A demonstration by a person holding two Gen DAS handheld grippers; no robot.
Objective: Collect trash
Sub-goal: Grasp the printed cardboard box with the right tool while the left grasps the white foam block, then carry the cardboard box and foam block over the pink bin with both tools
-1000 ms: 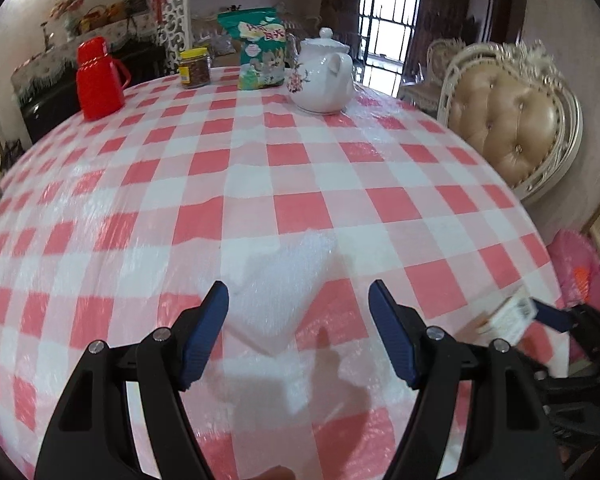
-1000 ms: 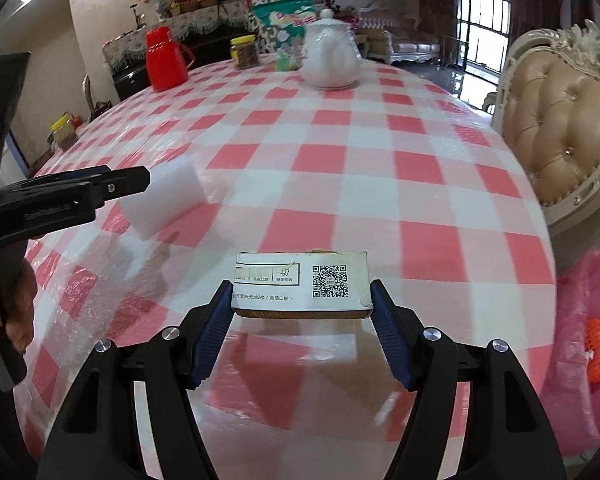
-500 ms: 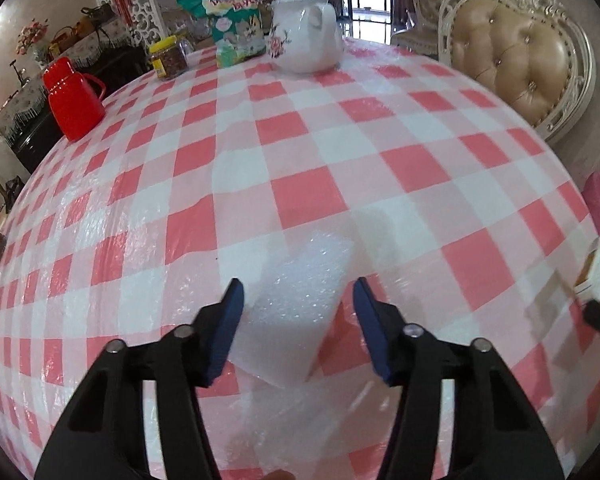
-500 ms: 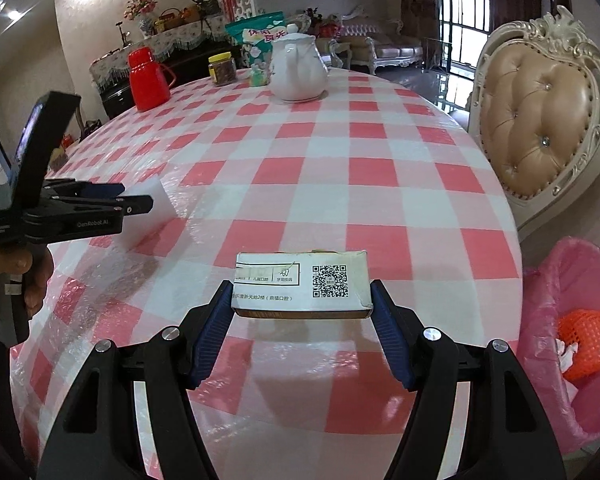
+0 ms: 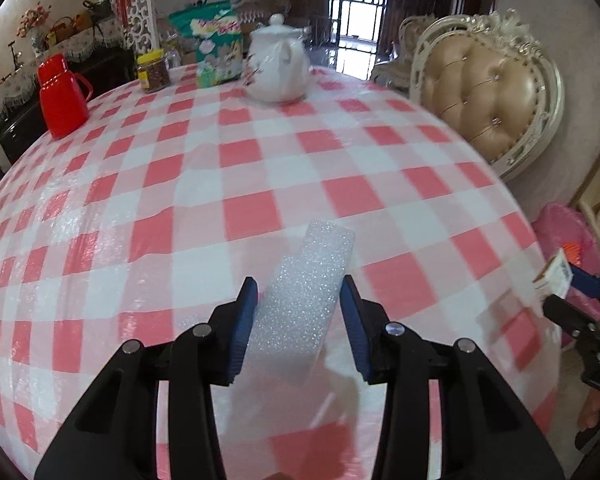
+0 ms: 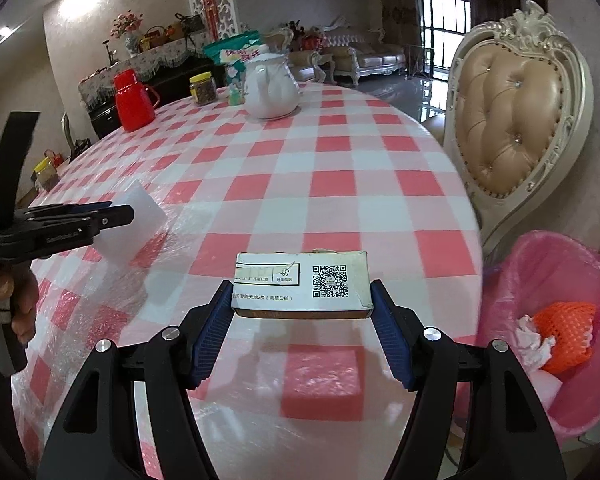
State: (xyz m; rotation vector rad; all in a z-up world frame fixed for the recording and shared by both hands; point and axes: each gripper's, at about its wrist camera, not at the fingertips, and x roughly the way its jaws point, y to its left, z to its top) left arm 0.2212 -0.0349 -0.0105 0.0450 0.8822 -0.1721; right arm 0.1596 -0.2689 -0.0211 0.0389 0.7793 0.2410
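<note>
Room: living/dining space, textured beige walls, barred window [image 6: 444,36] at 1 o'clock in the right wrist view, sofa set [image 6: 364,54] below it, dark sideboard [image 6: 148,76] with floral runner at 10 o'clock. Surface: round table [image 6: 340,184] under a red-and-white checked plastic cloth, glossy and wrinkled near the edge. Tufted cream-framed chair [image 6: 516,120] at 2 o'clock, just beside the table rim. Bin lined with a pink bag [image 6: 572,264] at 4 o'clock, beside the table, holding orange foam netting [image 6: 564,336] and white scraps. Far side of table, 11–12 o'clock: white teapot [image 5: 276,68], green snack bag [image 5: 216,48], red thermos jug [image 5: 62,96], yellow-lidded jar [image 5: 153,71]. Left gripper [image 5: 298,316]: fingers drawn in against a white foam block [image 5: 308,292], which is tilted and raised off the cloth. Right gripper [image 6: 302,312]: clamped on a small cardboard box [image 6: 300,286] with QR code, held above the table edge, bin at its 3–4 o'clock.
</note>
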